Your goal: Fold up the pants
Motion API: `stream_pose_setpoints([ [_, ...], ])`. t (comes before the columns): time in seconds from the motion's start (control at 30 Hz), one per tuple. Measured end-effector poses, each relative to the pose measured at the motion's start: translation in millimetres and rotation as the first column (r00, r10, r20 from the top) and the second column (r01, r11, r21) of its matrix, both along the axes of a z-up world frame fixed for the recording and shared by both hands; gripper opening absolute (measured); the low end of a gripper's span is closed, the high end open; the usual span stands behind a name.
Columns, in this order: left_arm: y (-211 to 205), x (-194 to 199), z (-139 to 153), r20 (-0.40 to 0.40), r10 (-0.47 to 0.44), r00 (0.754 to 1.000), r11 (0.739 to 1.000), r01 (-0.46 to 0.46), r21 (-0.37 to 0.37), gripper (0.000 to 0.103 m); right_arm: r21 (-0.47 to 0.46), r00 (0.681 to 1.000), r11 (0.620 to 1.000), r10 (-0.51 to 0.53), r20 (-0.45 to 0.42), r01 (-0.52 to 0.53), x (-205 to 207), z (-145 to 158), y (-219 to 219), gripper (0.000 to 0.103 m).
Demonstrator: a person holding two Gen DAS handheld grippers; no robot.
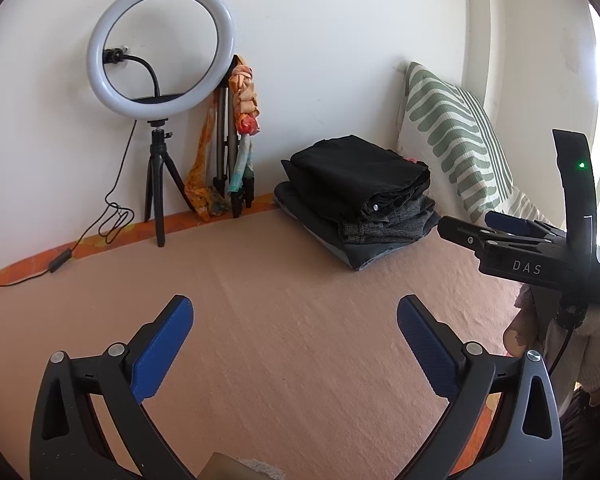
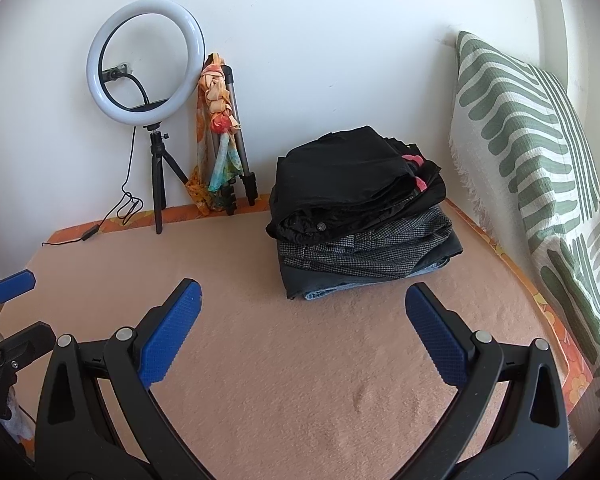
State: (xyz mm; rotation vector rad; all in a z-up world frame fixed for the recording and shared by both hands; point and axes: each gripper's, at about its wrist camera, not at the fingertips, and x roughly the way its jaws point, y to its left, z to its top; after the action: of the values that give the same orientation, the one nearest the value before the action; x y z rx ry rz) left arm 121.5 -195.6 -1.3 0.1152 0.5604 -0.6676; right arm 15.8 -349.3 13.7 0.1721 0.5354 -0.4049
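- The ring light (image 2: pixel 145 62) on its tripod stands against the wall, clear of the working area.
- Left gripper (image 1: pixel 294 330): fingers spread, holding nothing, over bare bed (image 1: pixel 260 320).
- Right gripper (image 2: pixel 302 312): fingers spread, empty too.
- Folded pants (image 2: pixel 360 216) are stacked in the far corner by the striped pillow (image 2: pixel 540 168), seemingly set aside as finished.

A plain white wall (image 2: pixel 320 40) is seen behind a bed covered by a peach blanket (image 2: pixel 300 360). A ring light (image 2: pixel 144 60) on a tripod is stood against the wall, and a green-patterned pillow (image 2: pixel 520 140) is propped at the right, where daylight enters.
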Motion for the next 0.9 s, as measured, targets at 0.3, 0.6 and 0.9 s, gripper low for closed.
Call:
stream_pose_setpoints([
  [0.3,1.0,1.1,0.9,-0.011,-0.001,1.000,1.000,0.001,-0.010,0.102,0.002,1.000,1.000,0.006,-0.001,-0.006,1.3,1.0,1.7,0.103],
  [0.6,2.1,1.0,1.2,-0.010,-0.003,1.000,1.000,0.003,-0.011,0.102,0.005,1.000,1.000,0.013,-0.002,-0.013,4.2,0.3,2.5,0.103],
  [0.9,1.8,0.3,0.4,-0.012,-0.008,1.000,1.000,0.007,-0.009,0.102,0.006,1.000,1.000,0.015,-0.004,-0.015,4.7,-2.3,4.7,0.103],
])
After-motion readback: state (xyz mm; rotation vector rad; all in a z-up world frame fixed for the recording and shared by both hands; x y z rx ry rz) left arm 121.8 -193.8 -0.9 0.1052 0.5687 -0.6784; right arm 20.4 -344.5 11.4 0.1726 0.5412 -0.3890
